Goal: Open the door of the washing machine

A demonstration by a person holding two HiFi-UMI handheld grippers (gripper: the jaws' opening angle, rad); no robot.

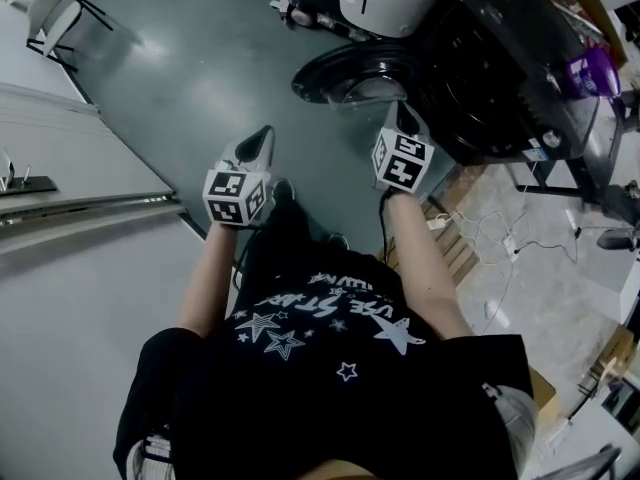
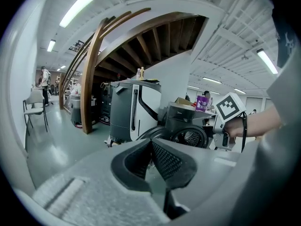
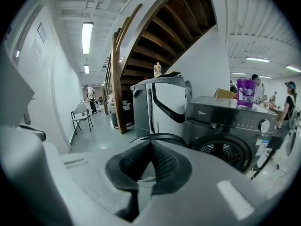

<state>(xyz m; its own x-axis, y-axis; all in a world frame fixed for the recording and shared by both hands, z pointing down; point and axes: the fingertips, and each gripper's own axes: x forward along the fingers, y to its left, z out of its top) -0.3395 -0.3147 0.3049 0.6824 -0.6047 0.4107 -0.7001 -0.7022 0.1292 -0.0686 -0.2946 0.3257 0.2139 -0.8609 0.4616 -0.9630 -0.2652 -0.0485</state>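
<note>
While the person in the black star-printed T-shirt (image 1: pixel 330 368) holds both tools out ahead, the left gripper (image 1: pixel 262 136) and the right gripper (image 1: pixel 403 113) each have their jaws pressed together on nothing. Just beyond the right one stands the dark grey front-loading washing machine (image 1: pixel 500 68). Its round glass door (image 1: pixel 345 80) hangs wide open, baring the steel drum (image 3: pixel 225 152). Farther back stands a white-and-grey cabinet (image 3: pixel 162 105).

Head camera looking steeply down, both gripper views looking forward, low, sharing the washing machine (image 3: pixel 233 126) nearby
</note>
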